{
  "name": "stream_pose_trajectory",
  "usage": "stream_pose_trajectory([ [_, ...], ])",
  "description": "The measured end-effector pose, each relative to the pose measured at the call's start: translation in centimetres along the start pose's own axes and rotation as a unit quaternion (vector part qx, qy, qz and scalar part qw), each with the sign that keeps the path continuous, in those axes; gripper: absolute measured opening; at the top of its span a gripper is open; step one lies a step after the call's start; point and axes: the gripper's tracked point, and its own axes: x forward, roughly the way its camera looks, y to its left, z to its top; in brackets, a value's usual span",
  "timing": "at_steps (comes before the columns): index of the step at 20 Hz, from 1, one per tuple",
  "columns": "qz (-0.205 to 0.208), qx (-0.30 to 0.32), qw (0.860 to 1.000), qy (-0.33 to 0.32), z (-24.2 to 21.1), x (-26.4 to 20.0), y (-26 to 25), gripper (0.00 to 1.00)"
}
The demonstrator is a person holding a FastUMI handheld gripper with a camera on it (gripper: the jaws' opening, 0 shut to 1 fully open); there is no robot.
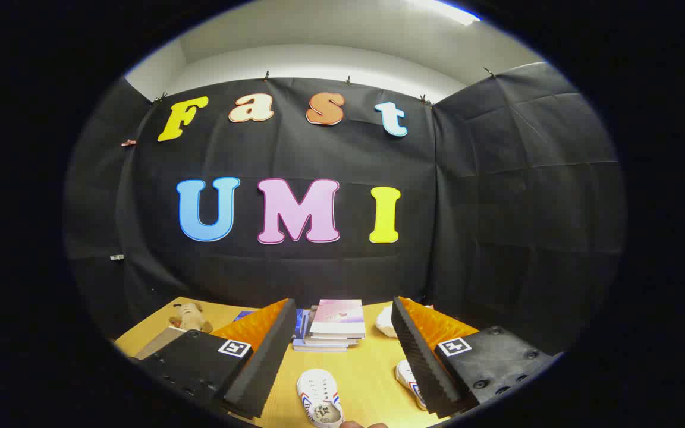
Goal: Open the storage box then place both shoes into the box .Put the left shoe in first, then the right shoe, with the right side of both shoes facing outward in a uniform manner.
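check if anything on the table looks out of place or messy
Nothing looks damaged or spilled. The two white sneakers with red and blue stripes lie apart on the wooden table, not paired. The stack of books sits slightly fanned. The gripper is open, holding nothing.

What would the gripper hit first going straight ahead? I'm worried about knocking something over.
Probably the stack of books, lying beyond the open gripper; depth is unclear, and one white shoe lies lower between the fingers.
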Motion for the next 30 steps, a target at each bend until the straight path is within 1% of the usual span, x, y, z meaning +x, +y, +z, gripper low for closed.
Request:
stream_pose_trajectory([
  [15,0.003,0.014,1.0,0.013,-1.8,-1.1,1.3,0.97],
  [19,0.014,0.012,0.999,0.03,-2.8,-1.2,1.7,0.97],
  [21,0.041,0.018,0.997,0.057,-4.4,-1.0,3.0,0.97],
  [23,0.084,0.031,0.991,0.103,-7.0,-0.9,4.8,0.98],
  [25,0.121,0.044,0.98,0.152,-9.7,-1.1,6.0,0.99],
  [27,0.158,0.087,0.965,0.191,-11.6,-1.3,7.4,0.99],
  [29,0.191,0.122,0.946,0.232,-13.8,-1.3,8.9,0.98],
  [30,0.215,0.134,0.933,0.257,-15.0,-1.6,9.8,0.98],
])
